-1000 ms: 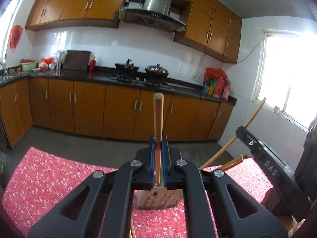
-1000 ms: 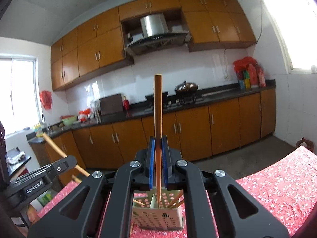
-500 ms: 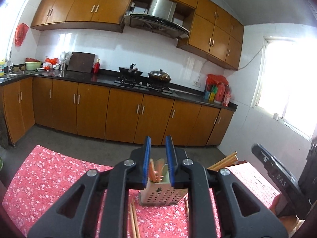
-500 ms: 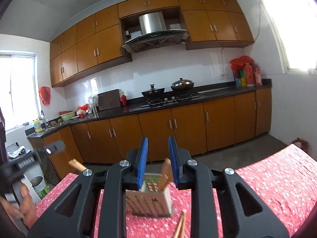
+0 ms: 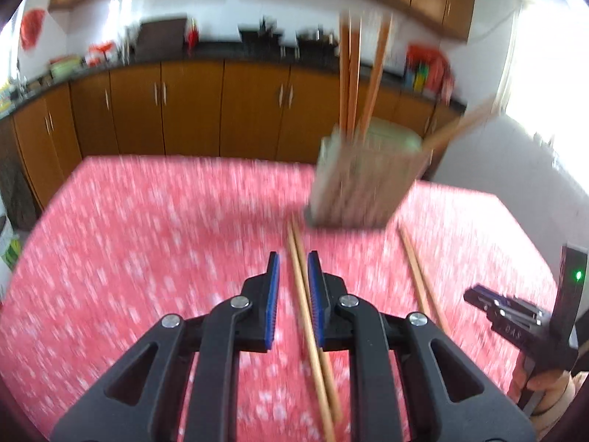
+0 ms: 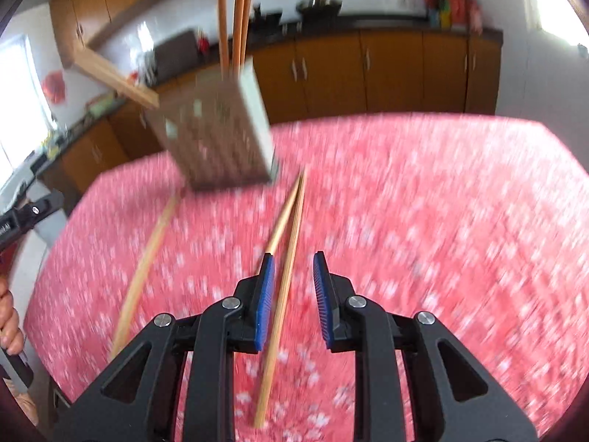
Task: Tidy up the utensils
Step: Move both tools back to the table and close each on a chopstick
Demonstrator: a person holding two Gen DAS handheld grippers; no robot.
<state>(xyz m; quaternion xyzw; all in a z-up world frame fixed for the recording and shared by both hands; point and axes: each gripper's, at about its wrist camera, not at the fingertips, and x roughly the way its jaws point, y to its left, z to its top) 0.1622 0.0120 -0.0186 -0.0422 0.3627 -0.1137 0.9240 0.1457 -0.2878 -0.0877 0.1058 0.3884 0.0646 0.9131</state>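
Nearest me, my left gripper (image 5: 293, 294) has its jaws a little apart over the red flowered desk (image 5: 147, 258). They have just been opening, and a pair of chopsticks (image 5: 305, 316) lies on the cloth between the blue pads without being pinched. My right gripper (image 6: 293, 296) is likewise slightly parted after just opening, with two more chopsticks (image 6: 285, 258) lying on the desk, one running up between its jaws and the other just left of it. To the right of the left gripper lies another chopstick (image 5: 418, 276), which shows left of the right gripper as a single stick (image 6: 147, 269). Farther off stands the perforated utensil holder (image 5: 362, 180) on the desk, with several chopsticks upright in it and one leaning out sideways. Both views are blurred. Beyond the desk run brown kitchen cabinets (image 5: 191, 107).
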